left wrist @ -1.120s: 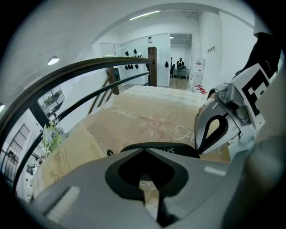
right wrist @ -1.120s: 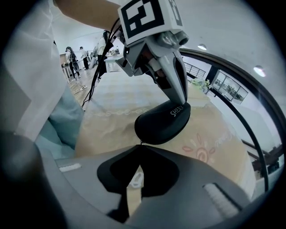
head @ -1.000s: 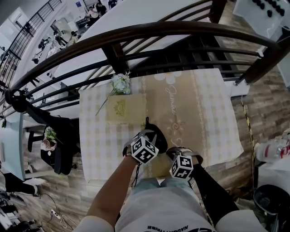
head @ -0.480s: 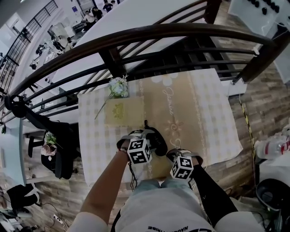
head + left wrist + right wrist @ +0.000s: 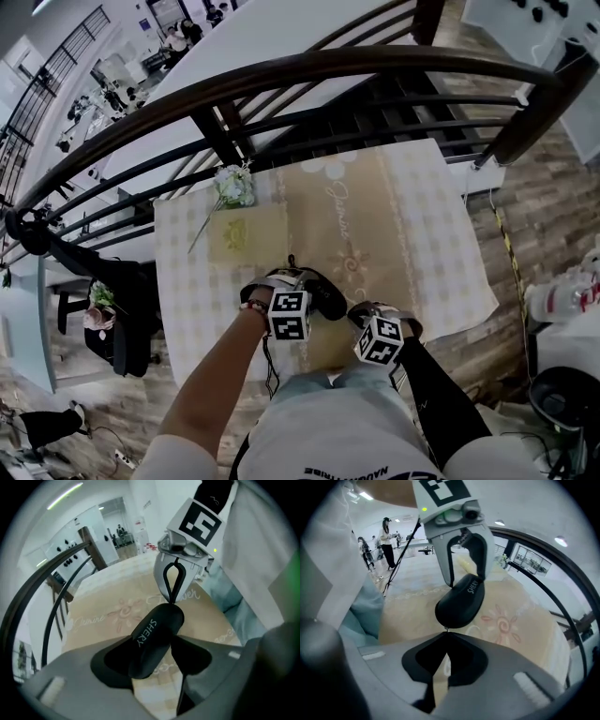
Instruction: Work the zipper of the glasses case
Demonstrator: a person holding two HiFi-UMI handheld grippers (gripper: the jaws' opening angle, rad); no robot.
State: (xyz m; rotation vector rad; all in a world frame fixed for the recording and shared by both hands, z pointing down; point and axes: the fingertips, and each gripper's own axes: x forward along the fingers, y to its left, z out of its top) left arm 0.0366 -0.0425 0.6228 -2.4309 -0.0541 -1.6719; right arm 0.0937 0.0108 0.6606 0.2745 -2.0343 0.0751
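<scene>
A black glasses case [image 5: 323, 289] lies near the front edge of the cloth-covered table [image 5: 422, 234]. My left gripper [image 5: 298, 292] is shut across the case; in the left gripper view the case [image 5: 152, 634], marked with white letters, fills the jaws [image 5: 152, 660]. My right gripper [image 5: 352, 314] meets the case's near right end. In the right gripper view its tips [image 5: 446, 633] are pinched shut on the small zipper pull just below the case [image 5: 459, 604]. The left gripper [image 5: 466, 581] straddles the case from behind. The right gripper [image 5: 170, 601] shows at the case's far tip.
A beige card [image 5: 247, 234] and a small flower bunch [image 5: 232, 186] lie at the table's back left. A dark curved railing [image 5: 281, 75] runs behind the table. A chair with a dark bag [image 5: 122, 309] stands to the left. My legs press against the front edge.
The left gripper has turned slightly and shifted a little left while staying on the case. The right gripper has held its place at the case's end.
</scene>
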